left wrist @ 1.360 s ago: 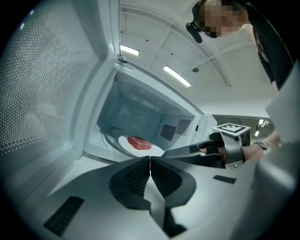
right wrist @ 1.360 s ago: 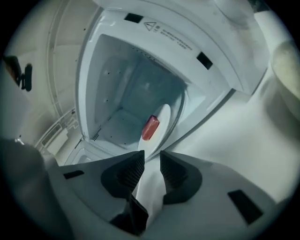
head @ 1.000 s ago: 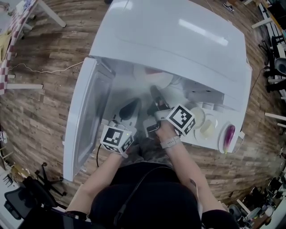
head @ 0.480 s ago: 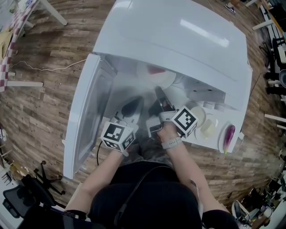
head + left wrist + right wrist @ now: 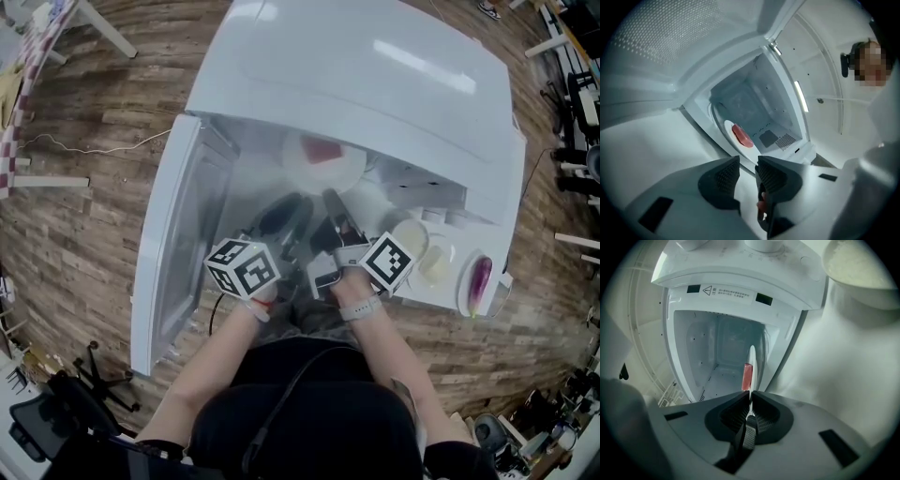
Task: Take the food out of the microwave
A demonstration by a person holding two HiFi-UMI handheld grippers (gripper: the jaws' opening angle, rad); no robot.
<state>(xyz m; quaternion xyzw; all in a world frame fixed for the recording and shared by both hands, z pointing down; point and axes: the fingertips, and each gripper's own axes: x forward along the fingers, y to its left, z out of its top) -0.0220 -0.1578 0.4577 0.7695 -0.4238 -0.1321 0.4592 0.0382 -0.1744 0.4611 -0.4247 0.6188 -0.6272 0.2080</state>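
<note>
Wood planking (image 5: pixel 84 234) lies around the white microwave (image 5: pixel 375 84), whose door (image 5: pixel 178 253) hangs wide. Right gripper (image 5: pixel 750 397) is clenched on the plate (image 5: pixel 752 357) at its near rim, with the red food (image 5: pixel 746 377) just beyond its jaws. Left gripper (image 5: pixel 747 165) has empty jaws that are opening, and the plate lies ahead of them inside the cavity.

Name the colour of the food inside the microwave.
Red food on a white plate; clearest in left gripper view.
</note>
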